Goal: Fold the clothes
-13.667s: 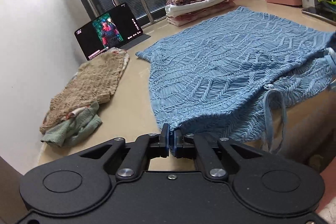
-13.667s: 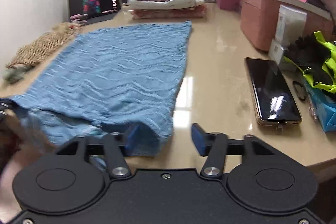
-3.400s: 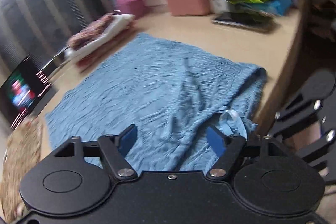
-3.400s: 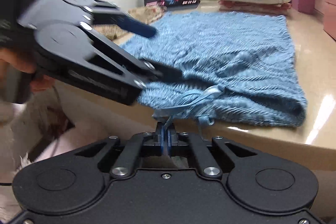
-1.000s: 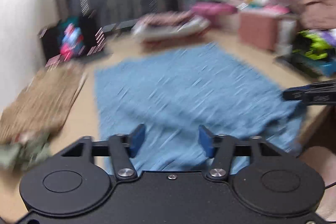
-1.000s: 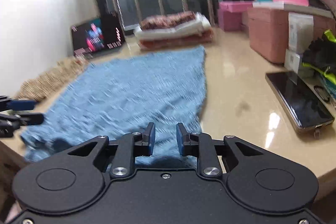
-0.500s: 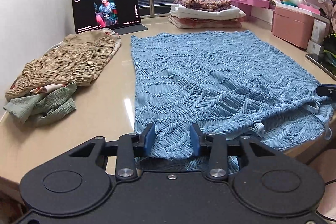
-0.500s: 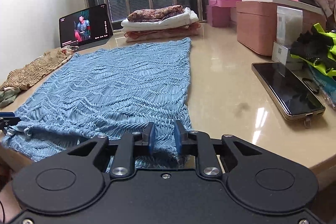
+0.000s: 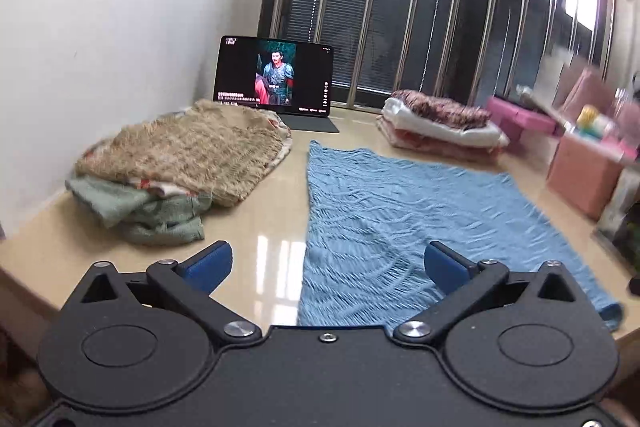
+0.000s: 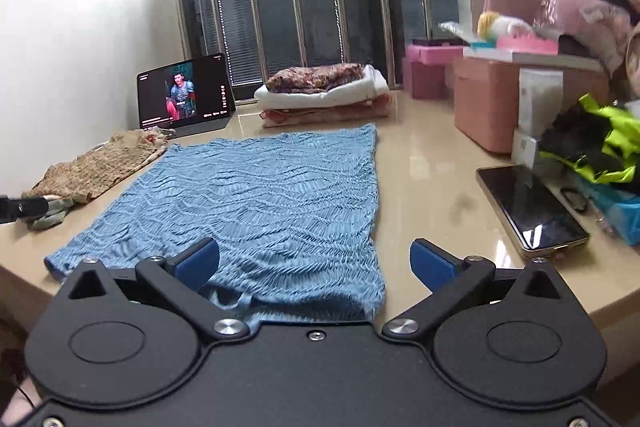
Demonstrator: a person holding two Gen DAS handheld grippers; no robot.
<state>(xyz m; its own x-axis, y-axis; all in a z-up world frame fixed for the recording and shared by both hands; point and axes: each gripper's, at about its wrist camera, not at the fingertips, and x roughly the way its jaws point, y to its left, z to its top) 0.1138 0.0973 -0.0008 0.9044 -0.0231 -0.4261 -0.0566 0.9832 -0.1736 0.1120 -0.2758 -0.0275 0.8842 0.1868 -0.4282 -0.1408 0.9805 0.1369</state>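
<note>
The blue garment [image 10: 256, 203] lies spread flat, unfolded, beyond a folded stack [image 10: 324, 91]; the left gripper [image 9: 326, 265] and right gripper [image 10: 314, 263] have just sprung wide, pinching nothing.

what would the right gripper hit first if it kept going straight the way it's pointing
Most likely the blue knit garment lying flat on the table: the open right gripper tilts down toward its near edge, with nothing between. Exact depth is unclear.

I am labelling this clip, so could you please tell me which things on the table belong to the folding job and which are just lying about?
Job: blue garment; unfolded clothes; folded stack.
Lying about: tablet; phone; pink boxes.
</note>
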